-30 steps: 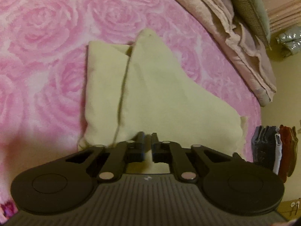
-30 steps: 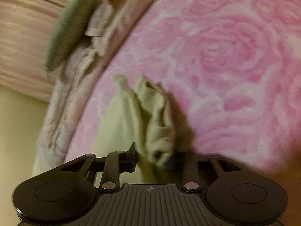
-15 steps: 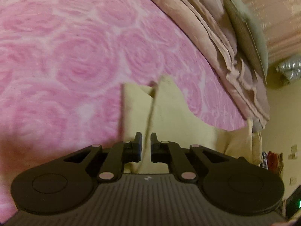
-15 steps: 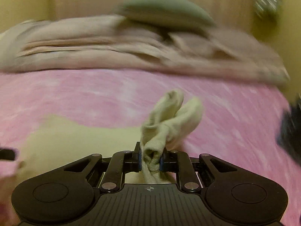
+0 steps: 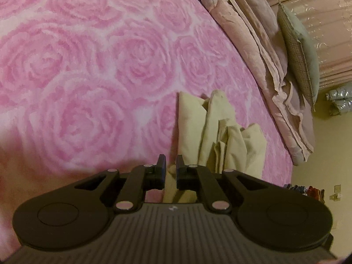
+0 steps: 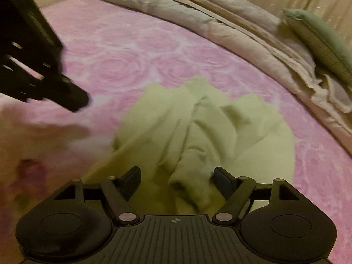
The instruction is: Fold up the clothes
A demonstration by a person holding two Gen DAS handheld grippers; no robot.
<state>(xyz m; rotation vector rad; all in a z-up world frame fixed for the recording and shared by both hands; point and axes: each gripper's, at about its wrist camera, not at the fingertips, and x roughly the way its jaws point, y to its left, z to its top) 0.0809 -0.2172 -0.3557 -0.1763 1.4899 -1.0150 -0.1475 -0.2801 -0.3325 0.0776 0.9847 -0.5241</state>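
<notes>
Pink rose bedspread covers the bed, beige quilt bunched far beyond both jaws. Pale yellow garment lies crumpled on it, a fold between the right gripper jaws, which are opening, pads off it. Left gripper closed, empty, garment just ahead-right.

right gripper: jaws are opening now; before they pinched the cloth
yellow cloth: bunched end released, now lying rumpled on the pink bedspread
</notes>
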